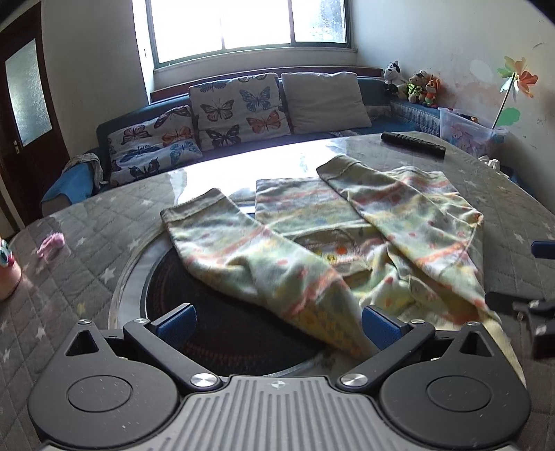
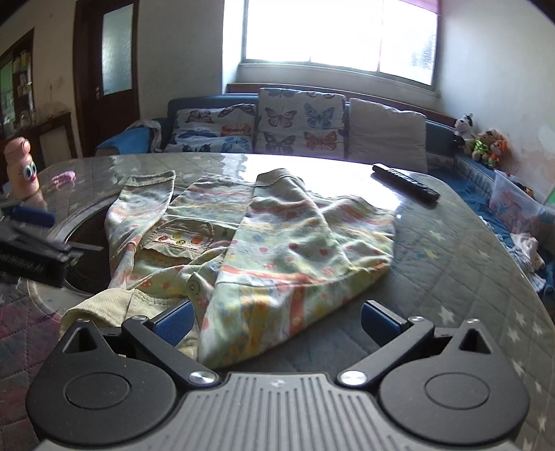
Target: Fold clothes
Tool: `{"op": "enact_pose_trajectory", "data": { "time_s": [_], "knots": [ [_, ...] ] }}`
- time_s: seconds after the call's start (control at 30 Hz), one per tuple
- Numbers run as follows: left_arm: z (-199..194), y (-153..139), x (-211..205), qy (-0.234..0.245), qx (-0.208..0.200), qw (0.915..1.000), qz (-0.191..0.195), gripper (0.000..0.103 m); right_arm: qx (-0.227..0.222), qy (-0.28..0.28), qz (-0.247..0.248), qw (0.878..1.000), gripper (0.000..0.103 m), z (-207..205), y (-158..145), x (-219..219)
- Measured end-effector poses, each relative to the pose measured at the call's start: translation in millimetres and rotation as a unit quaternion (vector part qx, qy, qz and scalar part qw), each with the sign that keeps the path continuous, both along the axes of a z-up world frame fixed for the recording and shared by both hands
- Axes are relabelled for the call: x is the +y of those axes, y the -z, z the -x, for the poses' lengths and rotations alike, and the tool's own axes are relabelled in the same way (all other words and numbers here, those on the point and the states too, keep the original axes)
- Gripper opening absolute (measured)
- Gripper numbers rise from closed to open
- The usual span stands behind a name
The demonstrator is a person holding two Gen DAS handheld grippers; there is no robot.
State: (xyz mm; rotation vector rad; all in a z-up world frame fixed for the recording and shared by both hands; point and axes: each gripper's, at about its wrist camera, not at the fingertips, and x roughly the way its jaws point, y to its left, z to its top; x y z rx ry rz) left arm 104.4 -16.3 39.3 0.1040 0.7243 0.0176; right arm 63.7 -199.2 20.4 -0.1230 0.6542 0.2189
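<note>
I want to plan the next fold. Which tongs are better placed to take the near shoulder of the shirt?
Probably the right tongs: open, with the shirt shoulder lying between the pads. The left tongs, also open, face a sleeve off to one side.

A home living room: sofa [image 1: 374, 121] with butterfly cushions [image 1: 239, 107], plush toys [image 1: 421, 86], window [image 1: 249, 27].
</note>
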Motion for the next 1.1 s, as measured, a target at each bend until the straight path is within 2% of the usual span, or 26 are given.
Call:
{"op": "enact_pose_trajectory", "data": {
  "time_s": [0.23,0.4,0.53,0.63,0.8,0.9,1.1],
  "knots": [
    [-40,9,-9,0.005,0.010,0.9997,-0.019,0.103,0.010,-0.017,0.020,1.000,0.103,-29,8,13],
    [-56,27,-4,-0.006,0.032,0.9988,-0.036,0.103,0.029,-0.017,0.040,0.999,0.103,-49,20,14],
    [-52,40,11,-0.025,0.051,0.9977,-0.037,0.103,0.024,0.005,0.047,0.999,0.103,-51,18,2],
    [-43,42,24,-0.043,0.054,0.9974,-0.019,0.103,0.015,0.022,0.050,0.998,0.103,-53,11,-9],
    [-32,44,34,-0.059,0.059,0.9965,-0.003,0.103,-0.005,-0.003,0.052,0.999,0.103,-71,-5,3],
    [-27,45,35,-0.059,0.060,0.9964,0.003,0.103,-0.003,-0.030,0.050,0.998,0.103,-93,-6,20],
    [-23,46,39,-0.057,0.064,0.9962,0.018,0.103,0.009,-0.043,0.048,0.998,0.103,-147,3,45]
  ]
}}
